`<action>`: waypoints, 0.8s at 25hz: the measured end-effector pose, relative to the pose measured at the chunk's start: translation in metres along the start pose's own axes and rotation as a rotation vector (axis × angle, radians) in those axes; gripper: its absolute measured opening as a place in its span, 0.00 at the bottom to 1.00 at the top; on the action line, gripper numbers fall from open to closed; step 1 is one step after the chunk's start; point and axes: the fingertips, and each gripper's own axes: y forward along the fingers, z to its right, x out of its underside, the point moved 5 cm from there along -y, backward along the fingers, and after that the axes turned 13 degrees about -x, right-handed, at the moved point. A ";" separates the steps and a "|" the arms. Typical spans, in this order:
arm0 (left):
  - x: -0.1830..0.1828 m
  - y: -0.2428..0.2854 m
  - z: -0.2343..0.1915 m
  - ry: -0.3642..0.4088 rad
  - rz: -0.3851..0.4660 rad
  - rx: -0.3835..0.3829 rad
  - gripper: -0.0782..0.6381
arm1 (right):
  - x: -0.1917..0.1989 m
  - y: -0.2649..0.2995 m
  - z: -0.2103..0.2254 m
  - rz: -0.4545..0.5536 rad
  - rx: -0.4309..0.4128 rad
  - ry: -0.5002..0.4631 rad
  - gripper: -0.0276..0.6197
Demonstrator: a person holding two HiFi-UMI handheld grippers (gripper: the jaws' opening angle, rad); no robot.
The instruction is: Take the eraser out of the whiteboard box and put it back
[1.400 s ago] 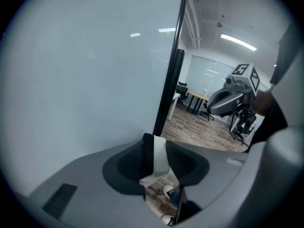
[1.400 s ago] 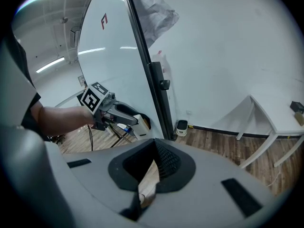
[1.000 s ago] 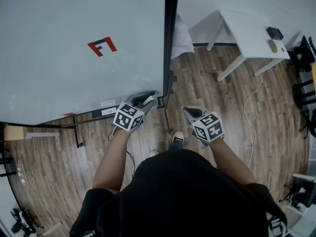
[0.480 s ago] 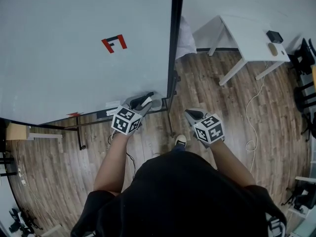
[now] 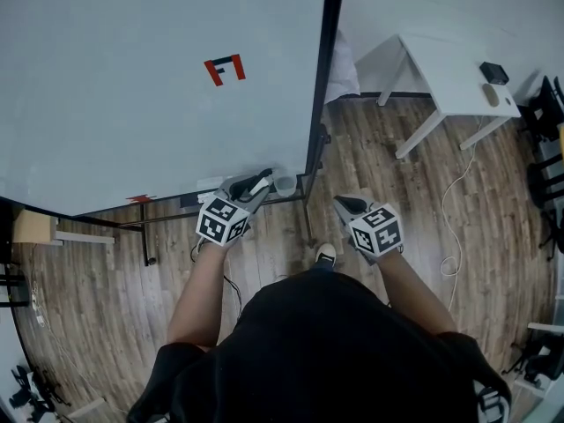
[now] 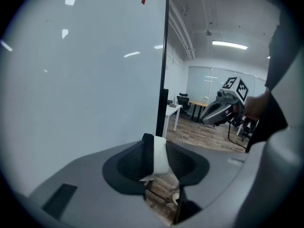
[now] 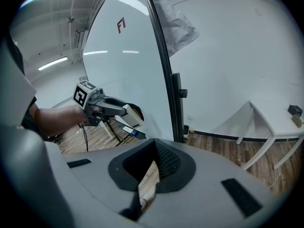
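My left gripper (image 5: 258, 183) is shut on the eraser (image 6: 159, 159), a white block with a dark felt side that stands upright between the pads. It hangs just left of the small clear box (image 5: 284, 183) at the right end of the whiteboard's tray (image 5: 198, 198). From the right gripper view the left gripper (image 7: 131, 118) shows with the eraser (image 7: 128, 119) in front of the whiteboard (image 7: 118, 70). My right gripper (image 5: 343, 204) is off to the right over the wooden floor; its fingertips meet and nothing is between them.
The whiteboard (image 5: 132, 86) carries a red and black mark (image 5: 226, 68) and has a black frame post (image 5: 324, 69) on its right. A white table (image 5: 449, 73) stands at the back right. A cable (image 5: 449, 210) lies on the floor.
The left gripper with the eraser has drawn a little up and away from the board's lower right corner, uncovering the clear box. The right gripper has hardly moved.
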 end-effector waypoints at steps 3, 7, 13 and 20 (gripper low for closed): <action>0.005 -0.008 0.001 0.003 -0.004 -0.001 0.32 | 0.000 -0.001 -0.005 0.003 0.000 -0.004 0.03; 0.013 -0.018 0.001 0.000 -0.011 -0.007 0.32 | 0.002 -0.001 -0.013 0.004 -0.001 -0.007 0.03; 0.022 -0.031 0.006 0.012 -0.008 0.003 0.32 | 0.009 -0.003 -0.024 0.003 0.008 -0.006 0.03; 0.028 -0.038 0.012 0.018 -0.013 0.003 0.32 | 0.018 -0.008 -0.031 0.006 0.018 0.006 0.03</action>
